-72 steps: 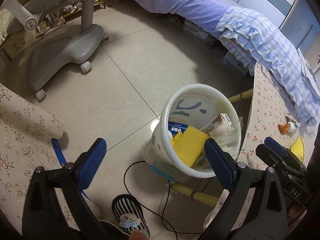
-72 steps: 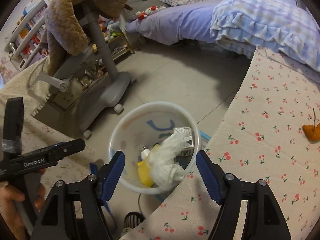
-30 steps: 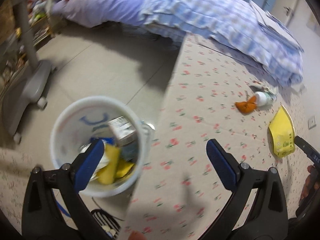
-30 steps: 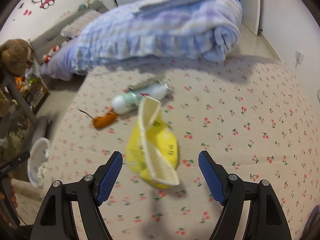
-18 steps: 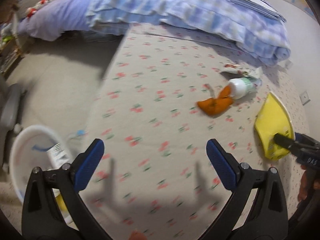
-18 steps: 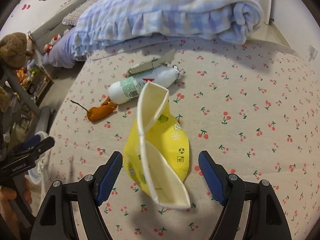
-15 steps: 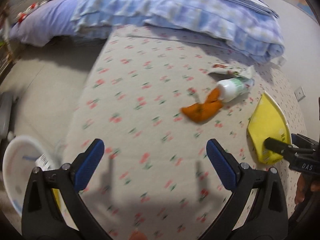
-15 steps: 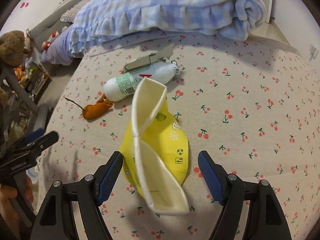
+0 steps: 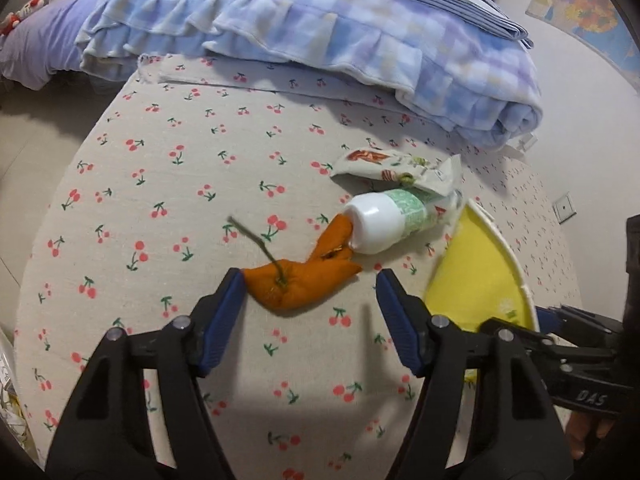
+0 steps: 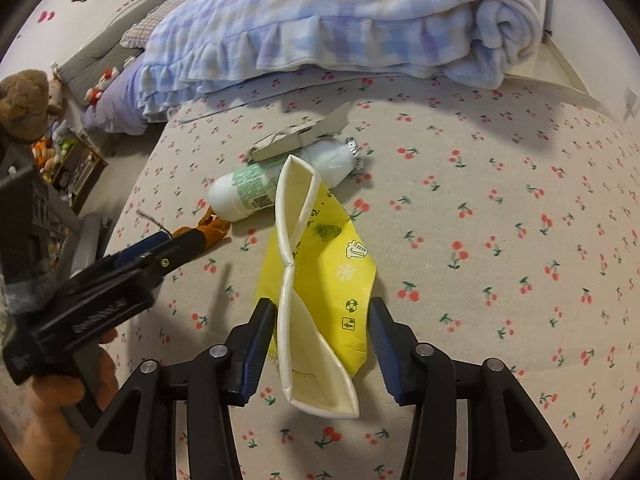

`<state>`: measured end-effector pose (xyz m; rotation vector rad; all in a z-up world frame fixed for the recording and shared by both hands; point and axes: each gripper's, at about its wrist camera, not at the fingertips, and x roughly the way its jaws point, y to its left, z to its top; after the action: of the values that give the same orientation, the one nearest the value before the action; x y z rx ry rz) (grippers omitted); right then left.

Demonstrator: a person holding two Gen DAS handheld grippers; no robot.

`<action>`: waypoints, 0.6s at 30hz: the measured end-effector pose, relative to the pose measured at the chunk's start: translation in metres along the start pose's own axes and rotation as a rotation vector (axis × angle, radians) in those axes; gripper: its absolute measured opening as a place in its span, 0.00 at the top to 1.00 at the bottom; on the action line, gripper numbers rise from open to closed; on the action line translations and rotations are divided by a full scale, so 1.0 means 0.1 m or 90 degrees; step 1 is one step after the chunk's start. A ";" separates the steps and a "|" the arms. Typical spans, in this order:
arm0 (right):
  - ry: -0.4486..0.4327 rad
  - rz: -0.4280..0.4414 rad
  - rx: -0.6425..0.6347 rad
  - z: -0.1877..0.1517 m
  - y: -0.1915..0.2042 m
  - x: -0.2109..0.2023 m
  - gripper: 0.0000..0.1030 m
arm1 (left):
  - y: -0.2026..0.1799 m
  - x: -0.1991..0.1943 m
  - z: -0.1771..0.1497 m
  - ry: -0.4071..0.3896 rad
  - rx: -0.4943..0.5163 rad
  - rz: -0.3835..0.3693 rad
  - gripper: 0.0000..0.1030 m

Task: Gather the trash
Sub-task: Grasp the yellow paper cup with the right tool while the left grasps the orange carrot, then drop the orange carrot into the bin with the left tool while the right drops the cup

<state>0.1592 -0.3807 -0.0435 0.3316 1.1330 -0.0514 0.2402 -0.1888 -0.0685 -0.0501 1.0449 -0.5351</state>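
An orange peel [image 9: 298, 284] with a green stem lies on the cherry-print cloth [image 9: 160, 200]. My left gripper [image 9: 308, 312] is open, its jaws either side of the peel's near end. A white bottle [image 9: 394, 222] with a green label lies beyond the peel, with a printed wrapper [image 9: 396, 170] behind it. A crushed yellow paper bag [image 10: 320, 280] lies on the cloth. My right gripper [image 10: 318, 344] is open, with the bag's near part between its jaws. The bottle [image 10: 276, 184], peel [image 10: 214, 232] and left gripper [image 10: 160, 254] also show in the right wrist view.
A folded blue checked blanket [image 9: 320, 32] lies along the far side of the cloth. The white bin's rim [image 9: 6, 364] shows at the far left edge. Shelves with toys [image 10: 52, 136] stand to the left.
Both grippers have moved from over the bin to the cloth. The left has closed in on the orange peel, the right on the yellow bag. Both jaw pairs have narrowed.
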 end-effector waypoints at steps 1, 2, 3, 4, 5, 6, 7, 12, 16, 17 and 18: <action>-0.001 -0.003 0.005 0.01 -0.03 -0.02 0.53 | 0.00 0.01 0.01 -0.002 -0.004 0.002 0.42; -0.001 -0.006 0.010 0.01 -0.06 -0.03 0.53 | 0.01 0.03 0.02 -0.001 -0.009 0.006 0.45; -0.001 -0.009 0.017 0.01 -0.09 -0.05 0.53 | 0.03 0.04 0.02 0.001 -0.013 0.009 0.47; 0.001 -0.012 0.024 0.01 -0.11 -0.06 0.53 | 0.04 0.05 0.02 -0.006 -0.014 0.011 0.49; 0.004 -0.013 0.034 0.01 -0.15 -0.07 0.53 | 0.04 0.06 0.02 -0.008 -0.013 0.016 0.50; 0.006 -0.013 0.043 0.01 -0.18 -0.07 0.53 | 0.03 0.06 0.03 -0.012 -0.009 0.023 0.51; 0.009 -0.012 0.052 0.00 -0.22 -0.08 0.53 | 0.02 0.07 0.03 -0.014 -0.007 0.027 0.52; 0.013 -0.029 0.066 0.00 -0.25 -0.12 0.53 | 0.01 0.08 0.03 -0.014 -0.011 0.026 0.73; 0.015 -0.044 0.063 0.00 -0.24 -0.16 0.53 | -0.01 0.06 0.02 -0.011 -0.005 0.032 0.77; 0.015 -0.048 0.061 -0.01 -0.24 -0.18 0.53 | -0.01 0.05 0.01 -0.011 -0.004 0.033 0.78; 0.012 -0.049 0.058 -0.01 -0.24 -0.20 0.53 | -0.01 0.02 0.01 -0.012 -0.003 0.032 0.78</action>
<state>0.1442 -0.4055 -0.0314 0.3703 1.1644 -0.1693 0.2409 -0.1909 -0.0694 -0.0338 1.0262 -0.4857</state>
